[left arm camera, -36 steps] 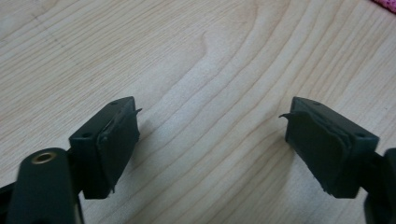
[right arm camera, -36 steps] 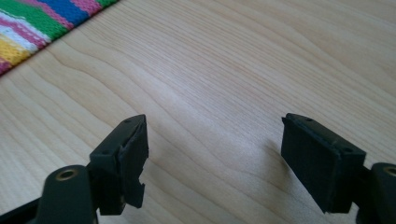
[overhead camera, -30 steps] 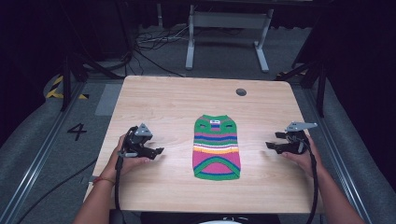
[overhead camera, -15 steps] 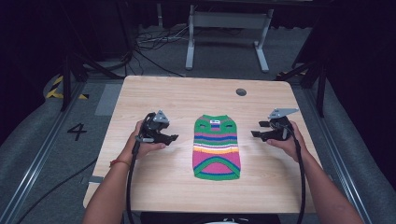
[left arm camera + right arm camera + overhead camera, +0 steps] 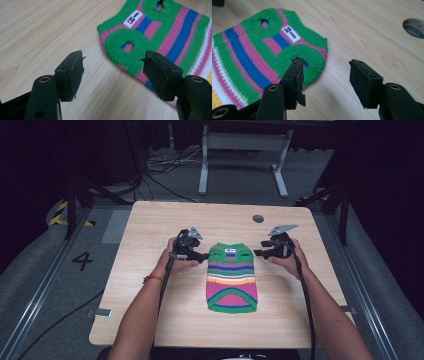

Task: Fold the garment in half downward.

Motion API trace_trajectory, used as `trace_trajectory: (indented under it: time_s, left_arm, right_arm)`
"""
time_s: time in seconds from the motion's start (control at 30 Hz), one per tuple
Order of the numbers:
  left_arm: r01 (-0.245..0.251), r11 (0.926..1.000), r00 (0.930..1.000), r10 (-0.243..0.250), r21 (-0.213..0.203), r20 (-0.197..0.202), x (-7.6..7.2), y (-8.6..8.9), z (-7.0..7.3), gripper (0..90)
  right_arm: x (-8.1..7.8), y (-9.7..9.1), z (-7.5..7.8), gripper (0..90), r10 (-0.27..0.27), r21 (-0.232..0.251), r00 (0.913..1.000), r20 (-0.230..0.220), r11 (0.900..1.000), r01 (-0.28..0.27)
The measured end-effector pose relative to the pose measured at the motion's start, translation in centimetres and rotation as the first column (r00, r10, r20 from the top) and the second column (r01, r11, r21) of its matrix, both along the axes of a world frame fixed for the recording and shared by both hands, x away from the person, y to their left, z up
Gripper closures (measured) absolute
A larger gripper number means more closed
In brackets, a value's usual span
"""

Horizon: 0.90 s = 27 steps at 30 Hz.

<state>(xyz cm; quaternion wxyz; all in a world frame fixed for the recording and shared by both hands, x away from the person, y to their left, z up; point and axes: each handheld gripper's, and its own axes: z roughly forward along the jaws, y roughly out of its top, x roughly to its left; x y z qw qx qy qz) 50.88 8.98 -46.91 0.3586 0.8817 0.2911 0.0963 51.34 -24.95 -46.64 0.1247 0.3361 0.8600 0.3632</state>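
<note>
Currently the striped knitted sweater (image 5: 232, 278) lies flat near the middle of the wooden surface (image 5: 150, 285), collar end away from the person. The left tongs (image 5: 202, 255) sit just beside its left shoulder, and the right tongs (image 5: 260, 253) just beside its right shoulder.

State of the tongs: the left pair stands open, with one pad over bare wood and the other over the edge of the left armhole (image 5: 125, 47); no fabric is pinched. The right pair has just been closing, yet it is open too, with one pad above the right armhole (image 5: 305, 58) and the other over bare wood.

Likely faults from this position:
- A pad riding on top of the knit may close on air or catch only a few loops, because the lower pad has not slid beneath the edge.
- Uneven grips may skew the sweater when lifted, because one shoulder would rise first.
- Pushing sideways may bunch the fabric instead of gripping it.
- The white label (image 5: 133, 18) offers no usable hold.
</note>
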Motion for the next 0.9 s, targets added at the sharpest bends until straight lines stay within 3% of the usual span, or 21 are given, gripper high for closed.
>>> trace_trajectory:
  time_s: [0.13, 0.2, 0.37, 0.53, 0.77, 0.83, 0.9]
  left_arm:
    - [-0.014, 0.9997, 0.9999, 0.014, -0.022, -0.007, 1.1, -1.1, -0.5, 33.6]
    - [-0.039, 0.9977, 0.9991, 0.038, -0.056, -0.016, 1.7, -1.5, -0.9, 33.6]
    - [-0.096, 0.9944, 0.9949, 0.095, -0.044, -0.034, 2.9, -2.1, -1.8, 34.8]
    - [-0.142, 0.9896, 0.9886, 0.140, -0.026, -0.056, 3.8, -2.0, -2.3, 37.3]
    - [-0.146, 0.9886, 0.9876, 0.143, -0.036, -0.065, 4.3, -2.1, -2.9, 43.6]
    - [-0.130, 0.9913, 0.9886, 0.128, -0.021, -0.078, 4.4, -2.3, -3.2, 45.1]
    - [-0.125, 0.9916, 0.9895, 0.122, -0.034, -0.078, 4.5, -2.4, -3.3, 46.4]
  right_arm:
    - [1.0, 0.5, -0.4, 47.9, -0.007, 0.003, 0.9998, -0.016, 1.0000, 0.007]
    - [1.4, 0.9, -0.6, 49.5, -0.007, -0.003, 0.9999, -0.009, 1.0000, 0.007]
    - [2.3, 1.9, -1.3, 50.2, -0.008, -0.030, 0.9996, -0.025, 0.9995, 0.007]
    - [3.0, 2.6, -2.0, 52.4, -0.018, -0.018, 0.9991, -0.037, 0.9997, 0.017]
    - [3.5, 3.3, -2.8, 55.1, -0.029, -0.013, 0.9987, -0.042, 0.9995, 0.029]
    - [3.7, 3.5, -3.0, 55.1, -0.033, -0.011, 0.9982, -0.050, 0.9994, 0.033]
    - [3.8, 3.5, -3.2, 54.4, -0.034, -0.012, 0.9980, -0.053, 0.9994, 0.033]
